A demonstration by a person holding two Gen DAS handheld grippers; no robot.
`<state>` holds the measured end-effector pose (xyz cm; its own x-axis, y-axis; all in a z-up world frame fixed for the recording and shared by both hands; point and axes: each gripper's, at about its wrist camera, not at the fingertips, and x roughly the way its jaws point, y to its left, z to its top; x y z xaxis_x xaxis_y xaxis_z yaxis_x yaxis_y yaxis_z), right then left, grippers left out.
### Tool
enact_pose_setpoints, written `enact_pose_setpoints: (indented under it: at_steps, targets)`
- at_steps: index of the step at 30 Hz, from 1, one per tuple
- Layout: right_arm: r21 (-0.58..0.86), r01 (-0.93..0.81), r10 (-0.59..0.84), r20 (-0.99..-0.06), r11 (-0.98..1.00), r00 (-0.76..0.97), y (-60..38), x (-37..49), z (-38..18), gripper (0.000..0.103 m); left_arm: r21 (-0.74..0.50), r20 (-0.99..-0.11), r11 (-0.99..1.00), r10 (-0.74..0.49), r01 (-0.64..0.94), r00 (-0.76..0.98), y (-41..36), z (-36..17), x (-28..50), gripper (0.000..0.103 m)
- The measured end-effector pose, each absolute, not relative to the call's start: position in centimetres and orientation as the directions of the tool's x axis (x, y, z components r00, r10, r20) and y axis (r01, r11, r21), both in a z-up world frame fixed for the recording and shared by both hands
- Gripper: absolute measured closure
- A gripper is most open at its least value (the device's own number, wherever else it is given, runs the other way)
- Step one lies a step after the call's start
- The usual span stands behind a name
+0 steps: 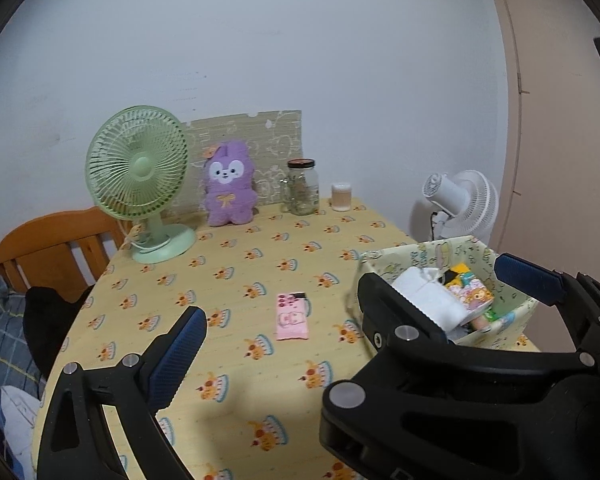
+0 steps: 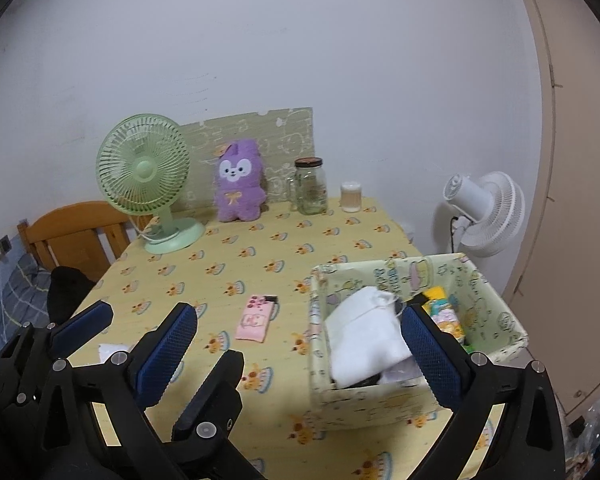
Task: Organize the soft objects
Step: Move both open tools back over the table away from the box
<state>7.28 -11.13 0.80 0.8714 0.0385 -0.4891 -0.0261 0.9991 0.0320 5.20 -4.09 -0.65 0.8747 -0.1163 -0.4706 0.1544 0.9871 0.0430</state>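
Note:
A pink pouch [image 1: 291, 316] lies flat mid-table; it also shows in the right wrist view [image 2: 257, 317]. A purple plush rabbit [image 1: 230, 184] [image 2: 240, 182] stands at the back against a board. A patterned fabric box [image 1: 516, 312] [image 2: 500, 312] at the right holds a white cloth [image 1: 428, 296] [image 2: 366, 334] and small colourful packets [image 2: 444, 314]. My left gripper [image 2: 146, 338] is open and empty above the table's front left. My right gripper [image 2: 300, 356] is open and empty, with its right finger [image 2: 432, 354] over the box.
A green desk fan [image 1: 140, 176] [image 2: 146, 174] stands back left. A glass jar [image 1: 302, 188] [image 2: 310, 186] and a small cup [image 1: 341, 197] [image 2: 351, 197] stand at the back. A white fan [image 2: 486, 212] is beyond the table's right edge. A wooden chair [image 1: 56, 248] stands left.

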Motion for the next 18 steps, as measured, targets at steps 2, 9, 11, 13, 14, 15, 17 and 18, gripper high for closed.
enact_pose_setpoints:
  at_steps: [2,9,11,13,14,15,17,18]
  targets:
    - [0.035,-0.035,0.048,-0.492,0.999,0.869,-10.5,7.5,0.6,0.000,0.043,-0.472,0.989,-0.107,0.144,0.875,-3.4,-0.8,5.2,0.004]
    - [0.029,-0.068,0.073,-0.492,0.997,0.867,-8.4,7.9,-0.4,0.000,0.043,-0.482,0.993,-0.078,0.112,0.873,-1.3,-1.7,5.3,0.004]
    - [0.030,-0.075,0.081,-0.495,0.997,0.865,-8.0,8.1,-0.6,0.000,0.044,-0.486,0.994,-0.068,0.102,0.871,-0.8,-2.0,5.3,0.004]
    - [0.032,-0.083,0.088,-0.500,0.996,0.862,-7.5,8.3,-1.0,0.000,0.045,-0.491,0.995,-0.060,0.094,0.869,-0.3,-2.4,5.3,0.004]
    - [0.033,-0.087,0.092,-0.502,0.996,0.860,-7.3,8.4,-1.2,0.000,0.045,-0.493,0.995,-0.056,0.090,0.868,-0.2,-2.5,5.4,0.004]
    - [0.035,-0.093,0.098,-0.506,0.995,0.857,-7.0,8.6,-1.4,0.000,0.046,-0.496,0.995,-0.053,0.087,0.867,0.0,-2.6,5.4,0.004]
    - [0.036,-0.099,0.104,-0.511,0.994,0.853,-6.5,8.8,-1.7,0.000,0.046,-0.501,0.996,-0.045,0.079,0.864,0.5,-3.0,5.5,0.004]
    - [0.037,-0.102,0.106,-0.514,0.994,0.851,-6.3,8.9,-1.9,0.000,0.045,-0.504,0.996,-0.043,0.076,0.863,0.7,-3.1,5.6,0.004]
